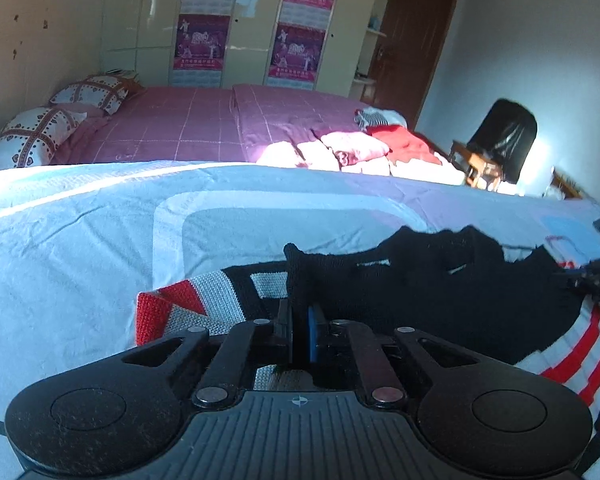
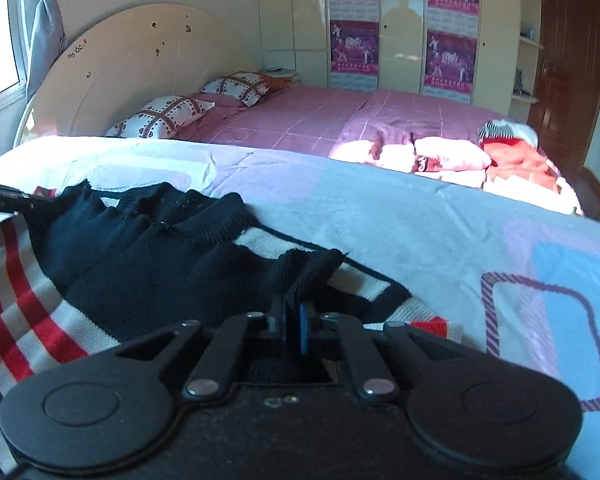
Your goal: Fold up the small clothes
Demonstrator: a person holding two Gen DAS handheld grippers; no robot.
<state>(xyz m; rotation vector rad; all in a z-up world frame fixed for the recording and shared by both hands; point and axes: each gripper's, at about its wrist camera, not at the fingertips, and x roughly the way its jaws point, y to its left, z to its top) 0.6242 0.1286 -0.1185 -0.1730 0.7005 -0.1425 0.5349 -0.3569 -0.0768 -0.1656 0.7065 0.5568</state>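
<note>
On the pale blue bedsheet [image 1: 80,240], the left gripper [image 1: 300,316] and right gripper [image 2: 294,316] each pinch a raised edge of the black, red-and-white striped knitted sweater [image 1: 440,292] between pressed-together jaws.

Bedroom in view, sunlit.
I see a pink bed [image 2: 320,120], its wardrobe [image 2: 400,20] behind, a brown door [image 2: 568,60] to the wardrobe's right, a curtained window [image 2: 4,60] left.

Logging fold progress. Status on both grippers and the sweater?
Left gripper shut on sweater. Right gripper shut on its black edge. Sweater flat on light sheet. Nothing in the way.
</note>
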